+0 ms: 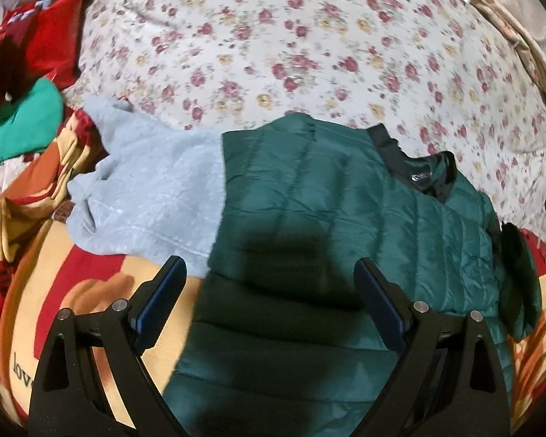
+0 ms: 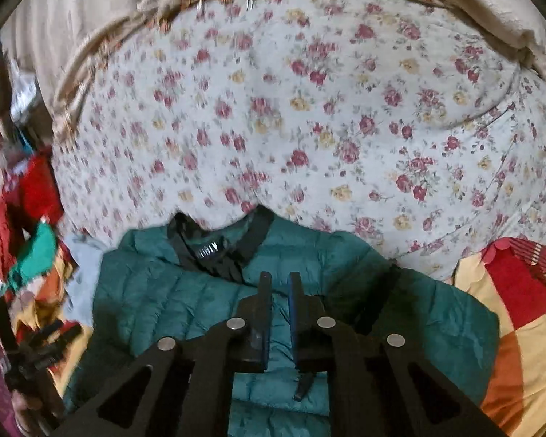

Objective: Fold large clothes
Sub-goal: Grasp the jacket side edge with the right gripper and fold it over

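A dark green quilted puffer jacket (image 1: pixel 345 218) with a black collar (image 1: pixel 415 167) lies flat on the bed. It also shows in the right wrist view (image 2: pixel 156 291). My left gripper (image 1: pixel 269 273) is open and empty, its fingers spread wide just above the jacket's lower part. My right gripper (image 2: pixel 280 284) hovers over the jacket's chest just below the collar (image 2: pixel 236 251), its fingers almost together with a narrow gap and nothing between them. The left gripper also shows in the right wrist view (image 2: pixel 43 342) at the far left.
A grey sweatshirt (image 1: pixel 145 189) lies left of the jacket, partly under it. A floral quilt (image 2: pixel 309 127) covers the bed beyond. A red, yellow and orange blanket (image 2: pixel 520 327) lies under the jacket. Red and green clothes (image 1: pixel 25 83) are piled at far left.
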`<state>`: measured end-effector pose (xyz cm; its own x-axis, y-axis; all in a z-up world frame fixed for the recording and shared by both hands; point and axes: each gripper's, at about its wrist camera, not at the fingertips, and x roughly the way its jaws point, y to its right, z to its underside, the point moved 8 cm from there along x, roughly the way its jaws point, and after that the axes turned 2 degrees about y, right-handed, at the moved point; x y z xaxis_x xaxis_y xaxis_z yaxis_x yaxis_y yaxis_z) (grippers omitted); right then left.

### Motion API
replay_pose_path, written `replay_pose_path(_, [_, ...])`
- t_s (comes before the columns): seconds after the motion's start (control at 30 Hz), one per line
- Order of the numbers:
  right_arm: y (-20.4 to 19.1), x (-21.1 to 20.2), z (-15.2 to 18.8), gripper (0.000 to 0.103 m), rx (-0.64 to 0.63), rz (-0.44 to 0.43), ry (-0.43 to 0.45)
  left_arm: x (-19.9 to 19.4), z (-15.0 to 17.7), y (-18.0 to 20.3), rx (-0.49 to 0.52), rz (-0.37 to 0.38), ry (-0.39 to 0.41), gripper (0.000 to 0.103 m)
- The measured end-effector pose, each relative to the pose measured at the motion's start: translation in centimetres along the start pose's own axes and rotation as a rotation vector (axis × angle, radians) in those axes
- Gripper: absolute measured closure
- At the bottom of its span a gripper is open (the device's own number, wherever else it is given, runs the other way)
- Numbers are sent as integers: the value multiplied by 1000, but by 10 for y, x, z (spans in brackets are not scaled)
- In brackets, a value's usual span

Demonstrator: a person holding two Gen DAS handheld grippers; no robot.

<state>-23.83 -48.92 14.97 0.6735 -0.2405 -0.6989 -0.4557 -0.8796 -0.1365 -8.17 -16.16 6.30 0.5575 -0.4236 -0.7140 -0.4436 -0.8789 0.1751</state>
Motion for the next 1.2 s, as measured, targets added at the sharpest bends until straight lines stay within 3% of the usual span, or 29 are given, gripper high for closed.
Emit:
replay_pose_path(0.03, [5, 2, 4, 54, -17, 35, -26, 1, 0, -2, -5, 2, -4, 10])
replay_pose_path(0.1, [22, -1, 10, 26, -37, 101, -38, 2, -1, -4, -27, 17, -15, 10])
replay_pose_path(0.2, [52, -4, 23, 24, -30, 167, -50, -1, -3, -3, -49, 39, -11, 10])
replay_pose_path(0.37, [86, 35, 77, 24, -33, 202, -230, 3, 1, 9, -18, 38, -16, 10])
replay_pose_path(0.43, [94, 52, 90, 24, -47, 223, -260, 6, 5, 12, 1, 31, -23, 10])
replay_pose_path(0.47, [102, 60, 96, 25, -46, 243, -261, 7, 7, 14, 16, 26, -29, 10])
replay_pose_path(0.5, [107, 62, 97, 40, -30, 251, -251, 9, 9, 16, 30, 22, -34, 10])
replay_pose_path(0.53, [113, 61, 96, 66, 4, 243, -233, 10, 10, 16, 42, 17, -36, 10])
replay_pose_path(0.6, [120, 52, 88, 84, 113, 171, -187, 10, 11, 16, 56, 4, -33, 10])
replay_pose_path(0.77, [105, 7, 45, 87, 176, 66, -69, 6, 4, 8, 2, 26, -25, 10])
replay_pose_path(0.93, [43, -19, 6, 87, 202, -114, 18, -4, -5, 2, -27, 31, -2, 10])
replay_pose_path(1.2, [-94, 21, -3, 87, 87, -323, -53, -12, -17, -23, -92, 17, 16, 10])
